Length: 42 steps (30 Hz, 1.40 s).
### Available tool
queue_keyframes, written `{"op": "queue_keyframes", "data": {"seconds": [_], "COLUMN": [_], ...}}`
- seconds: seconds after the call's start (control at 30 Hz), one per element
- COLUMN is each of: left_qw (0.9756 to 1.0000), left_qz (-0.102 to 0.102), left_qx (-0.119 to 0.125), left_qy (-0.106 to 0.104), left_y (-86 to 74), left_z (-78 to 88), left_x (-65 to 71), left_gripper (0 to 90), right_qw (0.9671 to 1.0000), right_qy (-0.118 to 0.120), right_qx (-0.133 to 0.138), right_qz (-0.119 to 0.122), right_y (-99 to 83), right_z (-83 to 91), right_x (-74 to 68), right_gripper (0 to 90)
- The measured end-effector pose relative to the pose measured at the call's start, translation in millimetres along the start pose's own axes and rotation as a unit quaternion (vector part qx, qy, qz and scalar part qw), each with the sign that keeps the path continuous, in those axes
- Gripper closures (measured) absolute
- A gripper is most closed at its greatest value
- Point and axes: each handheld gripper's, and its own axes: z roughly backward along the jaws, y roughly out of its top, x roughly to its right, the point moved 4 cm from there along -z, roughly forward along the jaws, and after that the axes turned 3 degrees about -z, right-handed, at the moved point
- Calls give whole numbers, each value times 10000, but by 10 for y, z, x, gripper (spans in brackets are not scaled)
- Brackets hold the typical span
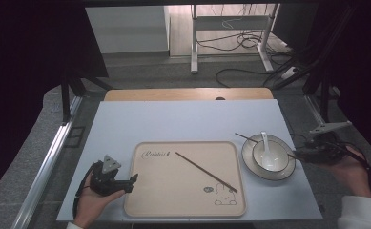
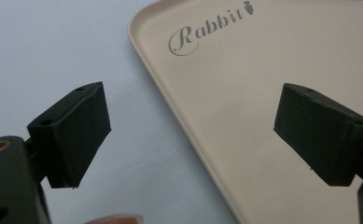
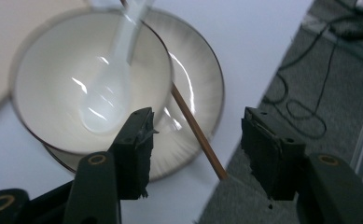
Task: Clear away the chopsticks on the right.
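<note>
The table (image 1: 188,119) carries a pale blue mat that covers most of its top, with a strip of bare wood showing at the far edge.

The tray (image 1: 173,191) lies on the near middle of the mat. It is beige with rounded corners, bears the word "Rabbit" at its far left corner and a small rabbit drawing at its near right corner. One chopstick (image 1: 206,171) lies loose on the tray, running diagonally from beside the lettering towards the rabbit drawing.

The plate (image 1: 284,169) sits on the mat just right of the tray, near the mat's right edge. The bowl (image 1: 270,155) stands on the plate. The spoon (image 1: 265,145), white, rests inside the bowl with its handle leaning over the far rim. A second chopstick (image 1: 244,137) lies across the plate, passing behind the bowl; its near end juts past the mat's right edge.

The left gripper (image 1: 125,183) rests at the tray's left edge, held in the person's left hand. Its jaws stand wide apart with nothing between them; in the left gripper view one jaw is over the mat and the other over the tray.

The right gripper (image 3: 195,149) is held just right of the plate. Its jaws stand moderately apart; the end of the second chopstick lies between them, untouched by either pad.
</note>
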Motion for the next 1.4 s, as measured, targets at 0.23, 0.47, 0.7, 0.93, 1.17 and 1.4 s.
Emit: {"op": "queue_keyframes", "data": {"seconds": [0.23, 0.47, 0.7, 0.93, 1.17, 1.4], "left_qw": [10000, 10000, 10000, 10000, 9999, 10000], "left_qz": [-7, -6, 31, 36, 72, 67], "left_qx": [-3, -15, -14, -17, 15, 20], "left_qy": [2, 10, -44, -31, -80, -70], "left_y": [0, -5, -9, -14, -7, -8], "left_z": [-1, -3, -5, -4, 4, 10], "left_x": [0, -5, -15, -22, -17, -26], "left_gripper": [108, 108, 108, 108, 108, 108], "right_qw": [9975, 9930, 9895, 9854, 9847, 9838], "right_qy": [42, 76, 334, 459, 556, 578], "right_qx": [-685, -1100, -1269, -1461, -1461, -1476], "right_qz": [172, 434, 611, 747, 772, 843], "right_y": [-194, -246, -214, -231, -238, -239], "right_z": [-246, -396, -510, -594, -609, -608], "right_x": [187, 248, 275, 279, 279, 269], "right_gripper": [552, 610, 683, 754, 801, 826]}}
